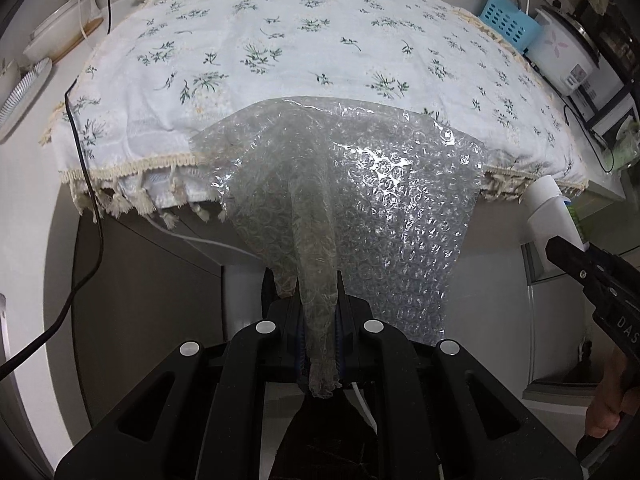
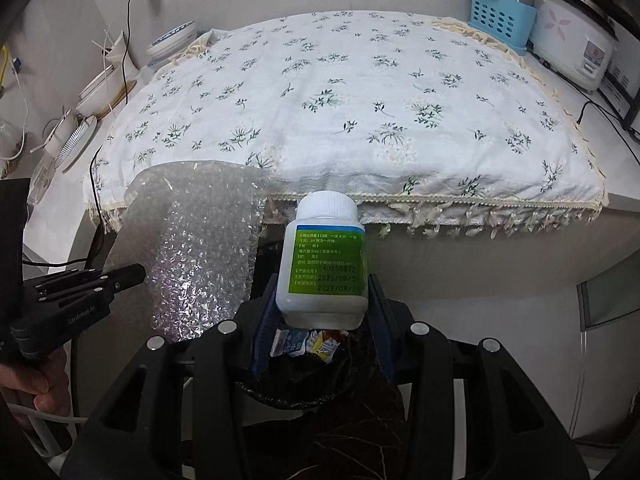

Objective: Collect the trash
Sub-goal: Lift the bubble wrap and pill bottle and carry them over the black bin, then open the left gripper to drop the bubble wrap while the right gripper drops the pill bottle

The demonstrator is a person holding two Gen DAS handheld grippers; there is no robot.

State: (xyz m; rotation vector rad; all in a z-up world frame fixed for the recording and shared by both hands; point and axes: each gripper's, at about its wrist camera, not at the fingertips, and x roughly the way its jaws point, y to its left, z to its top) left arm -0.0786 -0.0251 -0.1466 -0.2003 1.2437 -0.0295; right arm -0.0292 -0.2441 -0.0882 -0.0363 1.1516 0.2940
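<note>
My left gripper (image 1: 319, 280) is shut on a bunched edge of a clear bubble wrap sheet (image 1: 360, 184), which hangs in front of the table's near edge. In the right wrist view the same bubble wrap (image 2: 200, 240) hangs at the left from the left gripper (image 2: 136, 273). My right gripper (image 2: 324, 282) is shut on a white pill bottle (image 2: 324, 264) with a green label and a white cap, held upright. Just below the bottle is a black-lined trash bin (image 2: 288, 390) with several wrappers (image 2: 304, 344) inside. The bottle (image 1: 548, 212) and the right gripper (image 1: 556, 250) also show at the left wrist view's right edge.
A table under a white floral cloth (image 2: 360, 100) fills the background. A blue basket (image 2: 500, 20) and a rice cooker (image 2: 572, 44) stand at its back right. Dishes (image 2: 80, 136) and a black cable (image 2: 128, 60) lie along the left. A hand (image 2: 44, 384) grips the left tool.
</note>
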